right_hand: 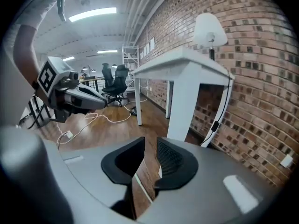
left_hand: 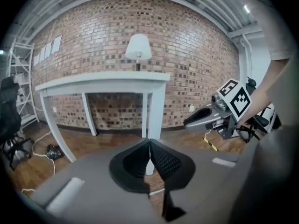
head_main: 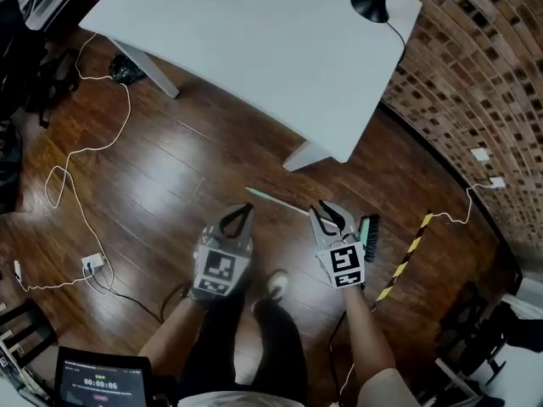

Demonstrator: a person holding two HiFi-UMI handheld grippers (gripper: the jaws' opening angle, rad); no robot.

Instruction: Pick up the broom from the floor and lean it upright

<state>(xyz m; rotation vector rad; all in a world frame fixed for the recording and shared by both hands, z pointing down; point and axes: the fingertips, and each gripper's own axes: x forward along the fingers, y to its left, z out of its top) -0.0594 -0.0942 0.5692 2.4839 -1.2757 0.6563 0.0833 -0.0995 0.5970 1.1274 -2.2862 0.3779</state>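
Broom (head_main: 277,200) lies flat on the wood floor (head_main: 170,176), its brush head (head_main: 370,237) just beside the right gripper (head_main: 328,214). That gripper's jaws are apart and pinch nothing, probably lined up to clamp the pale-green handle. Left gripper (head_main: 238,219) has its jaws pressed together, empty, near the handle's free end, likely to support.

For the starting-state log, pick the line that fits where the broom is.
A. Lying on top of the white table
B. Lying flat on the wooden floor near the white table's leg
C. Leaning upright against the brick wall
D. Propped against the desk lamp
B: the head view shows the broom lying flat on the wooden floor, just in front of the white table and its leg.
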